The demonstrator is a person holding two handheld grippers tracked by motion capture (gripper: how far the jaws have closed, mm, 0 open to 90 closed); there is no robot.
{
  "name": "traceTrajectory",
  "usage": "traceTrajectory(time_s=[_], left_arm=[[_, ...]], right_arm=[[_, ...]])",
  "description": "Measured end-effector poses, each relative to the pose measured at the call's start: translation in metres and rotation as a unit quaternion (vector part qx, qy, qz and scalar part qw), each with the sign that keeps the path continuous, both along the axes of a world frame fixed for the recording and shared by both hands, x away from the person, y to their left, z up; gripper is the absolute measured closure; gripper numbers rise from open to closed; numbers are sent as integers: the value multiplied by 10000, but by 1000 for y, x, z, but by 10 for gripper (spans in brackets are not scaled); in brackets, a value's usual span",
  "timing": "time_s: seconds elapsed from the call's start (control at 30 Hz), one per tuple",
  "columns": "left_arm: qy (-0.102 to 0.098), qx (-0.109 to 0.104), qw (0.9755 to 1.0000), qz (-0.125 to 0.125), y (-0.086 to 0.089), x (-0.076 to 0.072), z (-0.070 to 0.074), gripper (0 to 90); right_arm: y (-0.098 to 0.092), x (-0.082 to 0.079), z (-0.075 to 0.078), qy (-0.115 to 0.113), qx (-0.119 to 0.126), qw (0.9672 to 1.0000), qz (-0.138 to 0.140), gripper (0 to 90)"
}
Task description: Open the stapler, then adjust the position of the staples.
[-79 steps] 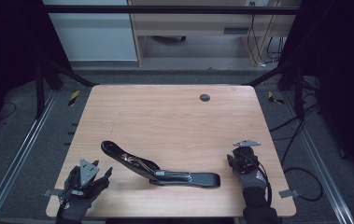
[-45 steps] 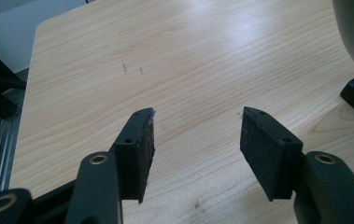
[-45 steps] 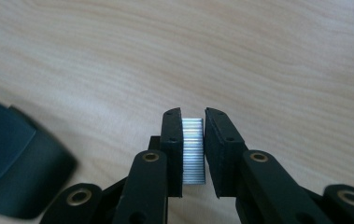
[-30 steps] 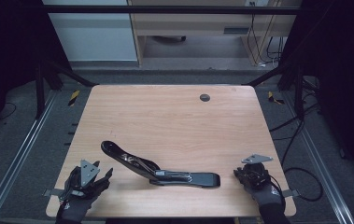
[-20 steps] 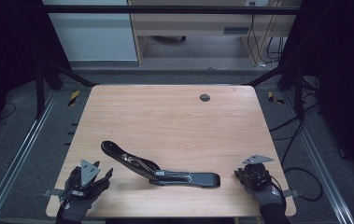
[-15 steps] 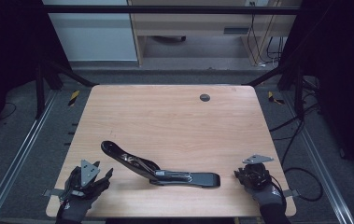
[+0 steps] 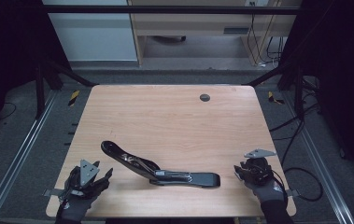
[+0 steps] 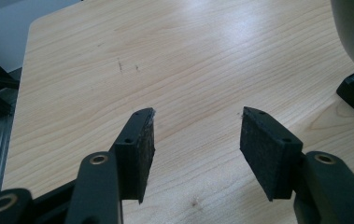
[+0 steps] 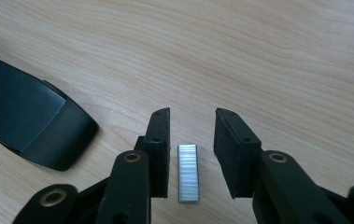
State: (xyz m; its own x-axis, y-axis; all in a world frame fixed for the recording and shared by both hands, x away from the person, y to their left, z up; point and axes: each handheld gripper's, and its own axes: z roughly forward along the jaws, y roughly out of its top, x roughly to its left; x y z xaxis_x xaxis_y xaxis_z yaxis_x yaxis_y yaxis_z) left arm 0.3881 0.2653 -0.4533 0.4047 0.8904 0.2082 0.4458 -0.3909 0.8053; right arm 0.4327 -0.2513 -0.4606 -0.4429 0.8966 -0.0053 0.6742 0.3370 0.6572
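A small strip of staples [image 9: 188, 172] is seen lying flat on the wooden table [image 7: 165, 116], low in the middle of the right gripper view, lengthwise between the two black pads of the right gripper [image 9: 192, 154]. It is judged to be very light, stiff but brittle, since such a strip can snap along its glued rows, and its bright metal is likely slick; it is best taken across its two long sides, near the middle. The jaws of the right gripper have just been opening and stand a little apart, with the strip between them and untouched by either pad. An opened black stapler [image 7: 160, 168] is seen at lower centre of the high view. At lower left, the left gripper [image 8: 195, 140] is held half spread over bare wood, with nothing in it.
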Motion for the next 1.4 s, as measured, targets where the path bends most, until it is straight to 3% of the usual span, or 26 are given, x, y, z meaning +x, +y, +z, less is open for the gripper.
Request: traceTrajectory(time_s=[0.4,0.73,1.07,1.4], left_arm=[[34,13,10000,-5,0,2,-1,447],[45,60,10000,-8,-1,2,-2,446],[49,88,9999,22,-2,1,-2,446],[52,89,9999,20,-2,1,-2,447]], right_arm=[[-8,3,3,600,-179,9980,9,676],[-3,4,-5,746,-205,9970,91,709],[2,8,-11,775,-420,9960,154,741],[4,9,-14,876,-404,9952,158,773]])
